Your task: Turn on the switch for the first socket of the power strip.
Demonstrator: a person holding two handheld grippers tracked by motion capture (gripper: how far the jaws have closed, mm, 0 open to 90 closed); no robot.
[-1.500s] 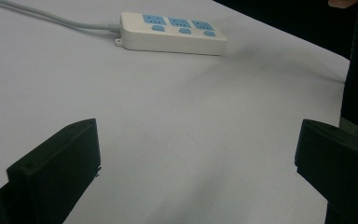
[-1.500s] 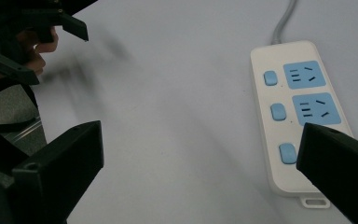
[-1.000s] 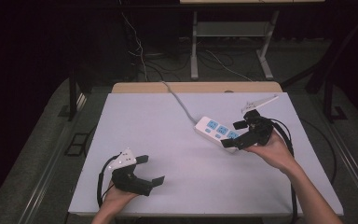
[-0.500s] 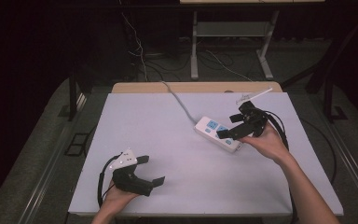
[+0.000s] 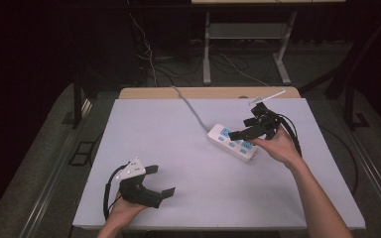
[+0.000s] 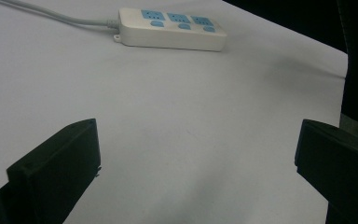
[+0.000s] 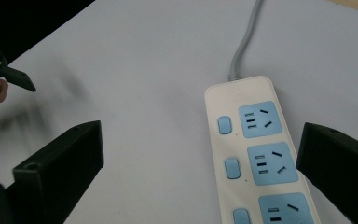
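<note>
Your right tongs (image 5: 245, 130) hang just above the white power strip (image 5: 232, 143), jaws spread wide and holding nothing. In the right gripper view the strip (image 7: 258, 154) sits between the two black jaws, closer to the right-hand one; you can see three blue sockets in a row, each with a blue switch beside it. No jaw touches the strip.

The strip lies flat on the bench (image 5: 178, 148), right of centre and slanted, its near end toward your right hand (image 5: 278, 146). Its grey cord (image 5: 191, 106) runs from the far end toward the back edge of the bench.

Your left tongs (image 5: 156, 181) rest low at the near left corner of the bench, well apart from the strip, jaws wide and empty. A grey three-cornered plate (image 5: 131, 169) sits on top of them. In the left gripper view the strip (image 6: 172, 29) lies far off on bare bench surface, cord (image 6: 51, 14) trailing to the left.

A thin white stick-like thing (image 5: 267, 96) lies at the back edge of the bench, beyond your right tongs; too small to identify.
</note>
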